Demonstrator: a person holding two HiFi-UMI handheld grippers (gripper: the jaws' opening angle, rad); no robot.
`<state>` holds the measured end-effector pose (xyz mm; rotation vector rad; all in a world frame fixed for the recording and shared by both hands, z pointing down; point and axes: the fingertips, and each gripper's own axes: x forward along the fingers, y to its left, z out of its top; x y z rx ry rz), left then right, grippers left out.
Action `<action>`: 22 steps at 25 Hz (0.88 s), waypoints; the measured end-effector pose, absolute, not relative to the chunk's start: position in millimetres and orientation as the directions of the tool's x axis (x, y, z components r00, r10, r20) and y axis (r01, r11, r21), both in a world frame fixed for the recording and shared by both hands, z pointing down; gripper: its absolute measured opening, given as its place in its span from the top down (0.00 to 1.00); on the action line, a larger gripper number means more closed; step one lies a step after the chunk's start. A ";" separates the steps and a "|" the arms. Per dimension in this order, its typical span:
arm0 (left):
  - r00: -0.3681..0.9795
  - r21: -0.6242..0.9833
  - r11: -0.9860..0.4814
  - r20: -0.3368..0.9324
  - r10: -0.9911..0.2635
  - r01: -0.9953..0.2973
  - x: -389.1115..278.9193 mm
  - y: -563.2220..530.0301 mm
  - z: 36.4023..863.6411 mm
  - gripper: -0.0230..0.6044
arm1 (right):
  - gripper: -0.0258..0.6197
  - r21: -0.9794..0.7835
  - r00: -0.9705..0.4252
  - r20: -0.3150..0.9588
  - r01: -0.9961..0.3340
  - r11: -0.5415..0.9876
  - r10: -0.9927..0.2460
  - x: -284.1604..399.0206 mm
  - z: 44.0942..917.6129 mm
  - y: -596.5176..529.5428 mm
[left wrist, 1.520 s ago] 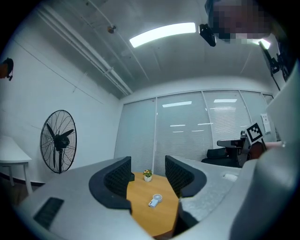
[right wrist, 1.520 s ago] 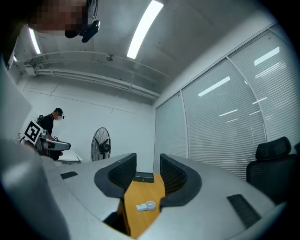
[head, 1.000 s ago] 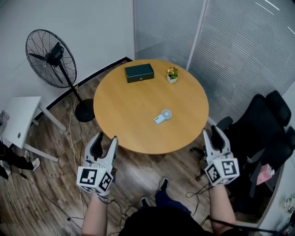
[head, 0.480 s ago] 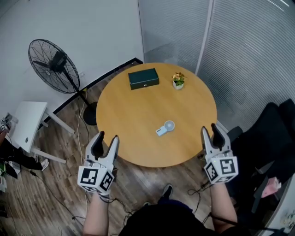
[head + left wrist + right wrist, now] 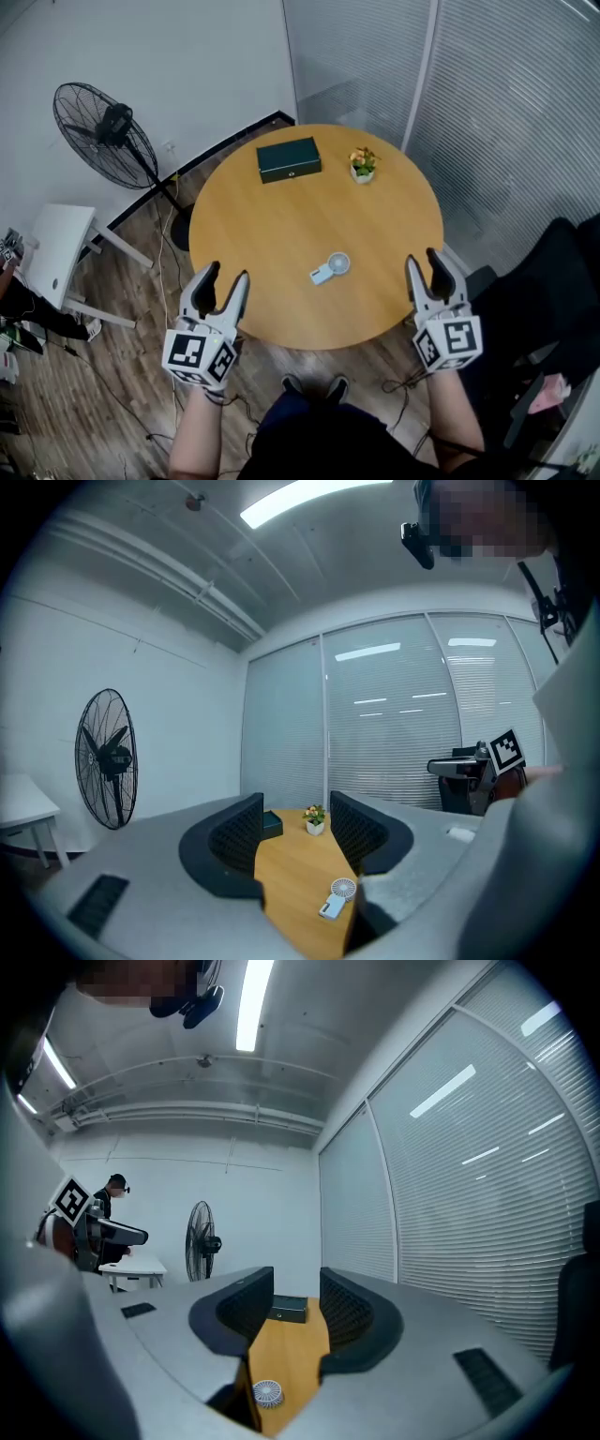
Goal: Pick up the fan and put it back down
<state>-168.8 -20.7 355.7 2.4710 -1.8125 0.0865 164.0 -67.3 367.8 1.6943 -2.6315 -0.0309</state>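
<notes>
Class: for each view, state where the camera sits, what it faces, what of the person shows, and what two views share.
Head view: on the head, facing down at table; forearms, left tool, right tool.
Left gripper view: on left tool, level across table; own open jaws.
Right gripper view: likewise on right tool.
Shared: small fan.

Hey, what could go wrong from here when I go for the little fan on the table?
The little fan lies flat on the table, so open jaws may scrape the wood or nudge it away instead of gripping. The left gripper and right gripper are both open at the near edge; reaching with both may make them bump.
</notes>
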 end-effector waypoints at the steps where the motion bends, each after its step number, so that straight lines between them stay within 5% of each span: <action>1: 0.306 0.026 -0.305 0.096 -0.947 -0.952 -167.0 -27.2 357.5 0.62 | 0.71 0.019 -0.409 0.002 -0.912 0.409 -0.912 166.0 369.7 -71.9; 22: 0.645 0.093 -0.658 0.336 -0.686 -0.748 -105.6 -173.7 497.7 0.62 | 0.73 0.030 -0.171 0.097 -0.984 0.174 -0.981 166.6 394.6 -143.8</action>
